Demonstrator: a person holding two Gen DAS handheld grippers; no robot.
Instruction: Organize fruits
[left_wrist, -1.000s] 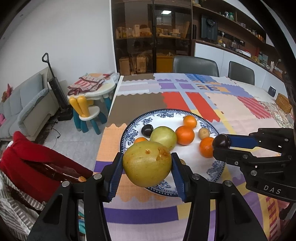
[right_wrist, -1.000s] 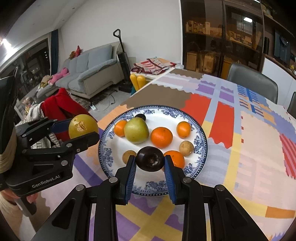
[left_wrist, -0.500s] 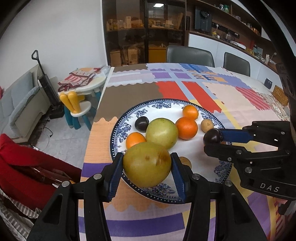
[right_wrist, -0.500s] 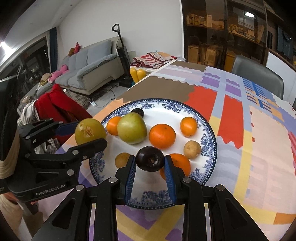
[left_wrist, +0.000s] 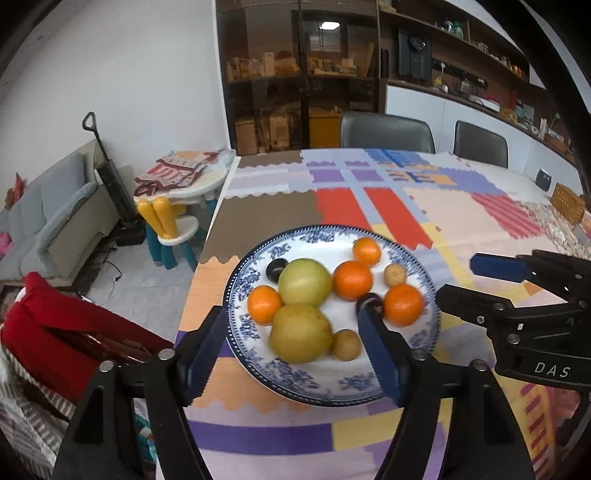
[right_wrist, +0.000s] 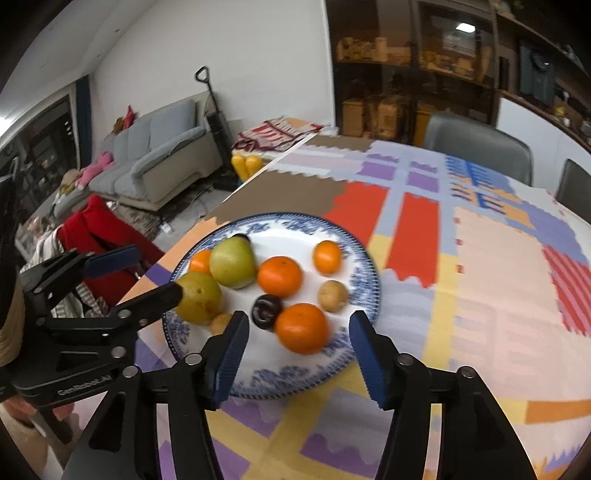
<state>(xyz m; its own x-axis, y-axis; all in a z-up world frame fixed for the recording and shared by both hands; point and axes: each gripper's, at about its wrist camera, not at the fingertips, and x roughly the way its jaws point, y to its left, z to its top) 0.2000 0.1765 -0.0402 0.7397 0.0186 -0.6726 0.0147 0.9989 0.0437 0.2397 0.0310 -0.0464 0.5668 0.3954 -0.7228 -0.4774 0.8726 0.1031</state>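
A blue-and-white plate holds several fruits. A large yellow-green pear lies on it between the spread fingers of my left gripper, whose jaws are opening; neither pad touches it. A dark plum rests on the plate just inside the left finger of my right gripper, which is opening too. An orange sits between its fingers, untouched. A green apple, more oranges, small brown fruits and a second plum fill the plate.
The table wears a patchwork cloth; its left edge runs just beside the plate. Two grey chairs stand at the far side and a wicker basket at far right. A red garment lies off the table at left.
Both grippers have opened. The yellow-green pear left the left gripper and the dark plum left the right one; both now lie on the plate.
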